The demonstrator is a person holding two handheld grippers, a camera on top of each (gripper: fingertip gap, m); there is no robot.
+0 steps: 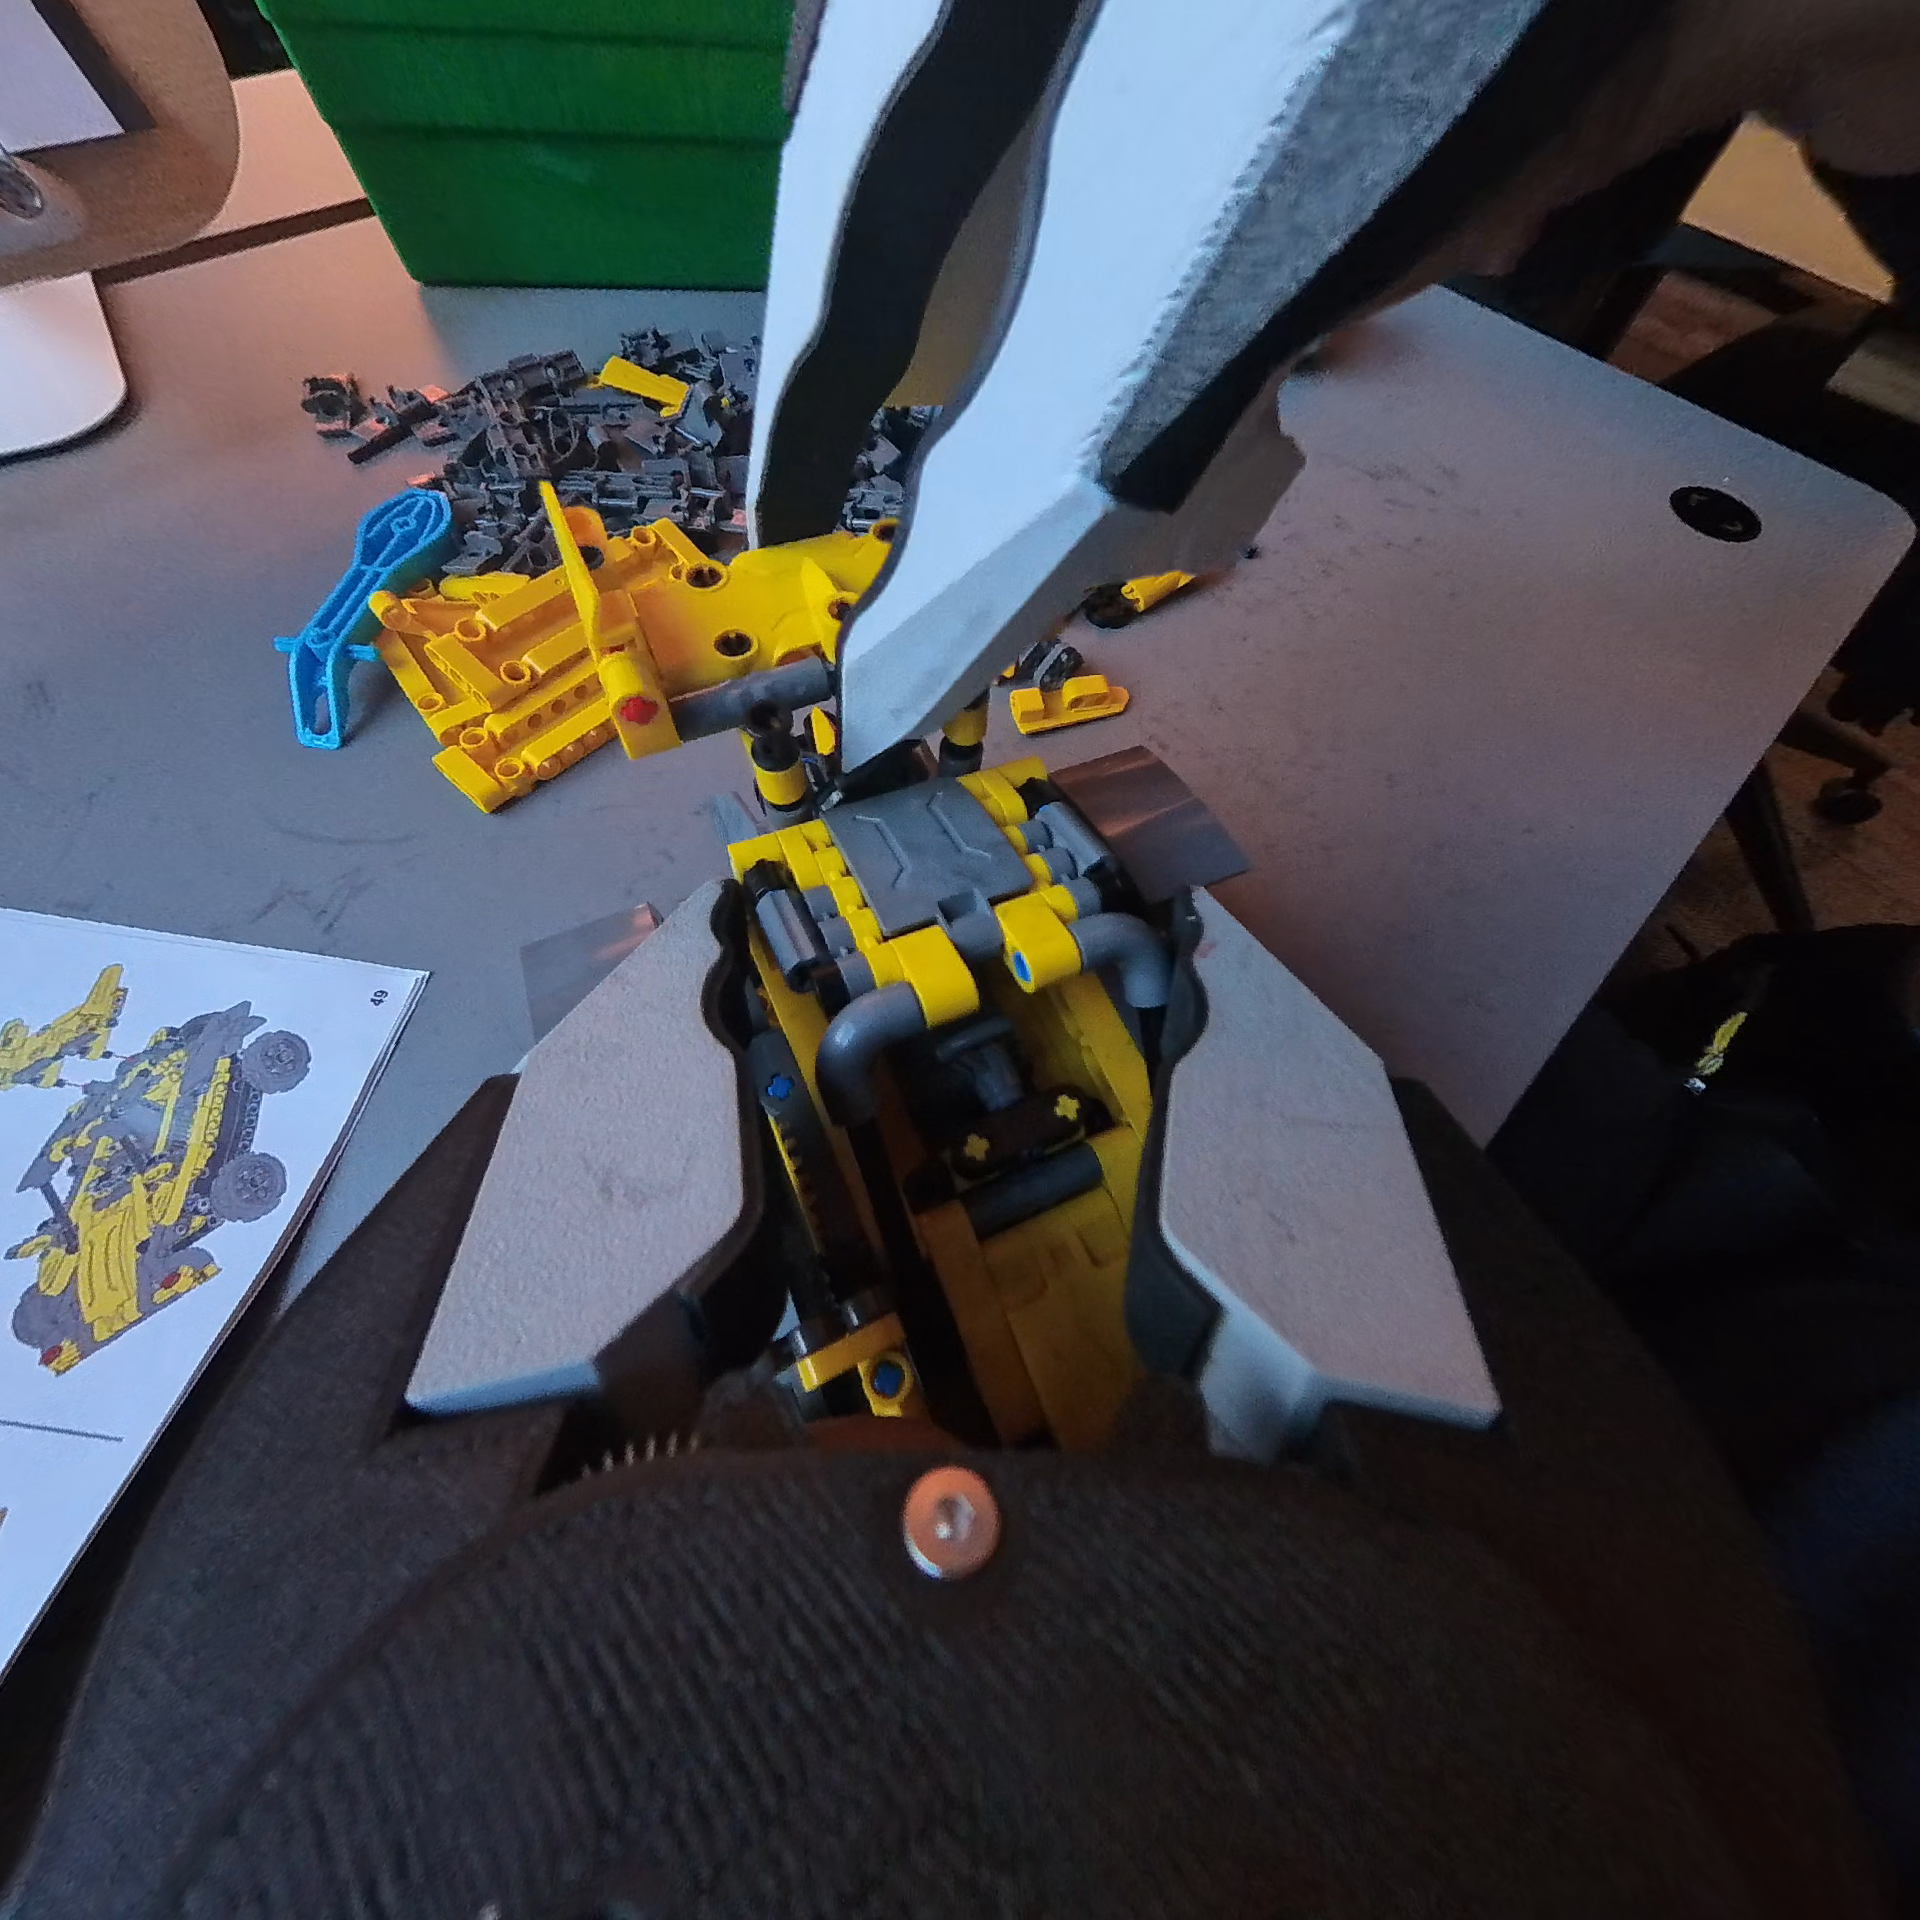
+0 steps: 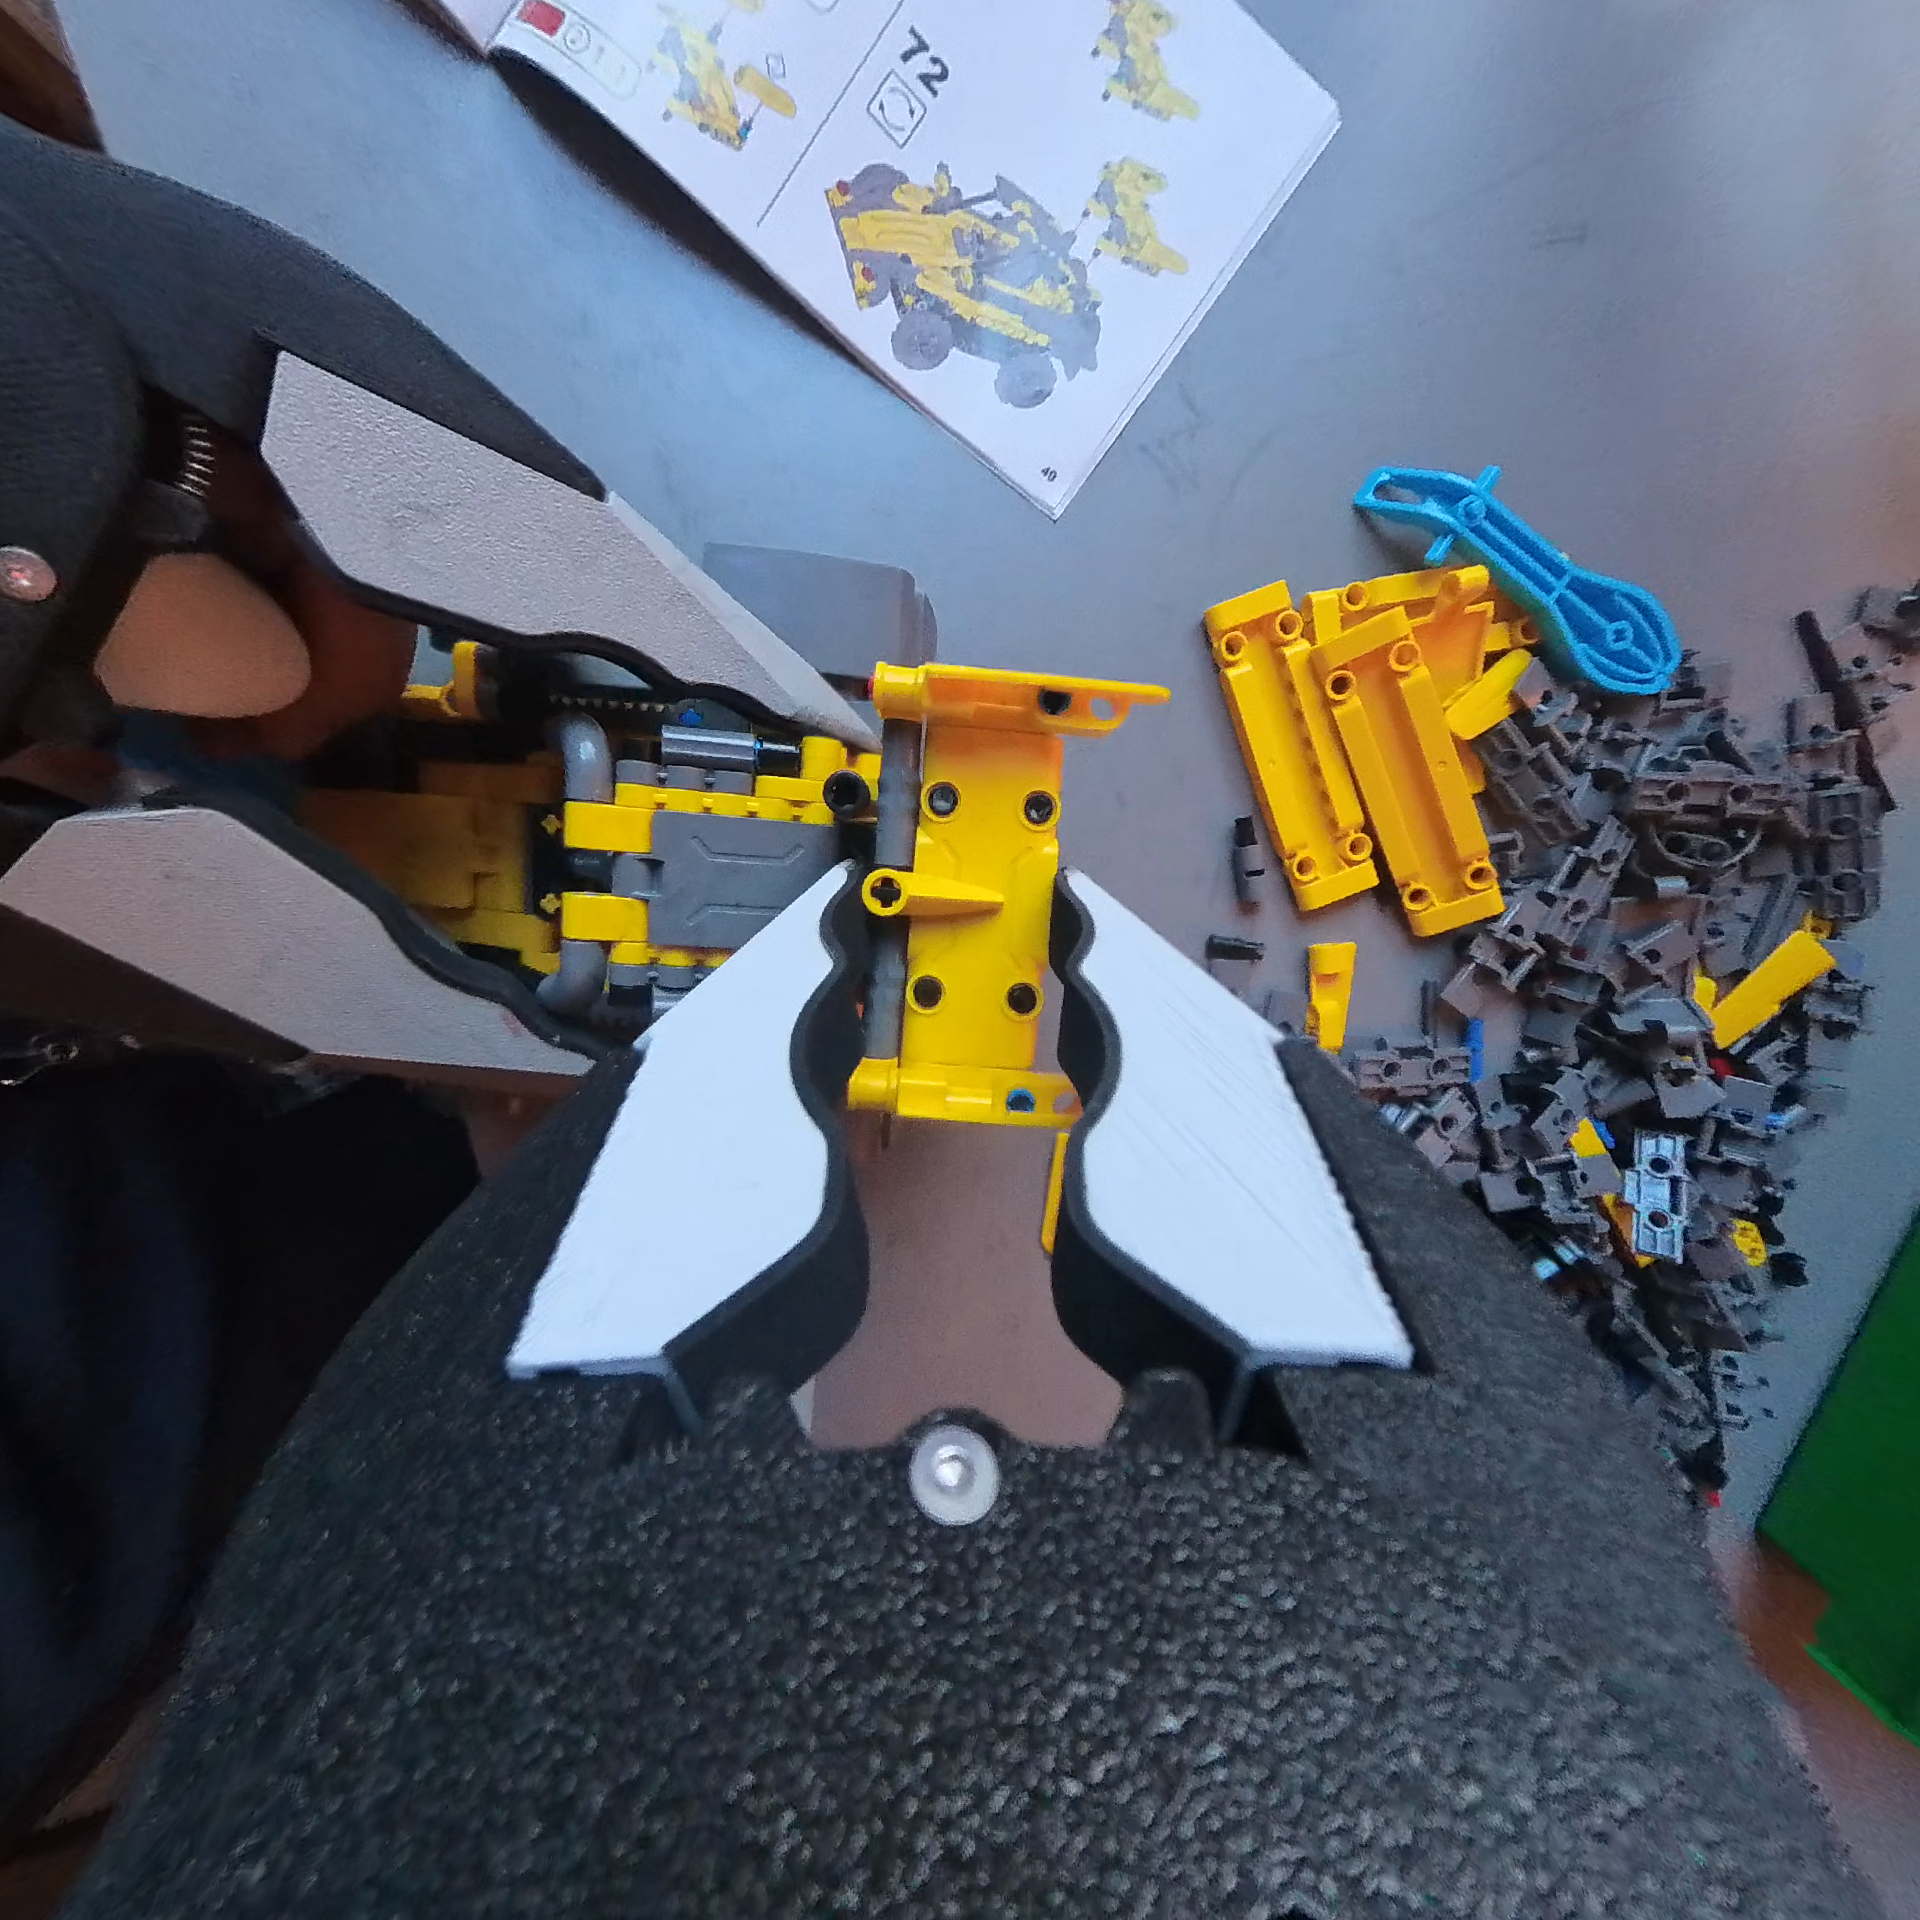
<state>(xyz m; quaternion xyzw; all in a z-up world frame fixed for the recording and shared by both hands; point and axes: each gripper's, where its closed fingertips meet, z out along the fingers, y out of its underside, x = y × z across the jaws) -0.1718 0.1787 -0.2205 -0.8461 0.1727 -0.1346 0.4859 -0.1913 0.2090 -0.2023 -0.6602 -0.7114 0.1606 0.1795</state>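
Left wrist view: model (image 1: 935,1039), a yellow and grey brick-built vehicle body, is sitting lengthwise between the fingers of the left gripper (image 1: 945,914), which is partly closed and clamping it by both long sides, pads touching the yellow side beams, grey top plate facing up. The body is being held just above the table (image 1: 1455,675), near its front edge. At the model's far end a yellow panel (image 2: 977,831) with round pin holes is standing across the body, and the right gripper (image 2: 961,894) is coming in from above, narrowed around it: one pad is pressing the grey axle along the panel's edge, the other is touching the opposite edge, so it looks gripped, not just straddled. Judging by this, both holds are square; the left clamp on flat sides is giving a steady counter-hold, and the right fingers are sitting clear of the pin holes, which looks like the thing to keep. Whether the panel is fully seated on the body, cannot tell. Loose yellow beams (image 1: 520,665) are lying just beyond the panel, a blue tool (image 1: 364,613) beside them, a grey parts pile (image 1: 582,436) behind. A booklet (image 1: 156,1143) is lying open to the left, green bins (image 1: 561,156) at the back.
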